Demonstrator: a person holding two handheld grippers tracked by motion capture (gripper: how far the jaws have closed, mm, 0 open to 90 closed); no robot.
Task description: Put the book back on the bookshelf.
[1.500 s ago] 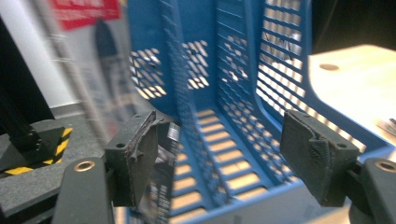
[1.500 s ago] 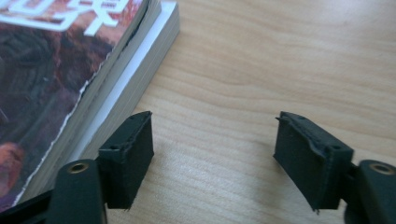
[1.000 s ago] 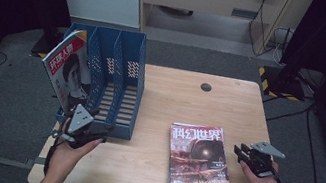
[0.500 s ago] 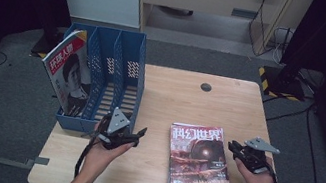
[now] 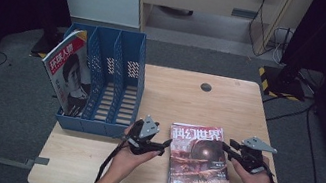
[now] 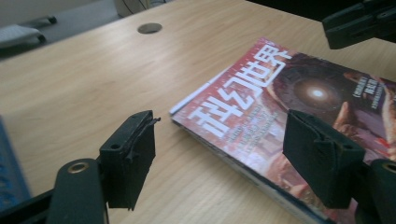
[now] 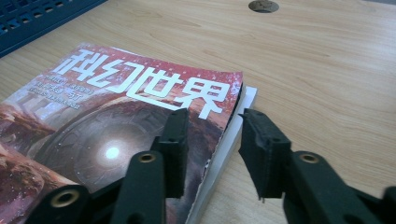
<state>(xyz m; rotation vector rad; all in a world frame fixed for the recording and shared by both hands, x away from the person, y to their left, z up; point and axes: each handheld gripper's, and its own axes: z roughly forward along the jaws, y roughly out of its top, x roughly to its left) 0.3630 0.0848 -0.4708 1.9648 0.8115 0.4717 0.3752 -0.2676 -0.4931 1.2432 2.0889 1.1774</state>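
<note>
Left gripper jaws wide apart, empty, just left of red glossy magazine. Right gripper jaws just been opening, straddling magazine's right edge.

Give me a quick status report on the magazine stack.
Left tool open at the magazine stack, left edge. Right tool jaws just opening, straddling the right edge. Nothing in the way.

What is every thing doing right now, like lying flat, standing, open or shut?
Red magazine stack: flat on the table, covers shut.
Red-and-white magazine: standing tilted in the rack.
Blue plastic file rack: upright, other slots empty.
Left tool: open, empty.
Right tool: open astride the stack's edge, jaws just widened.
</note>
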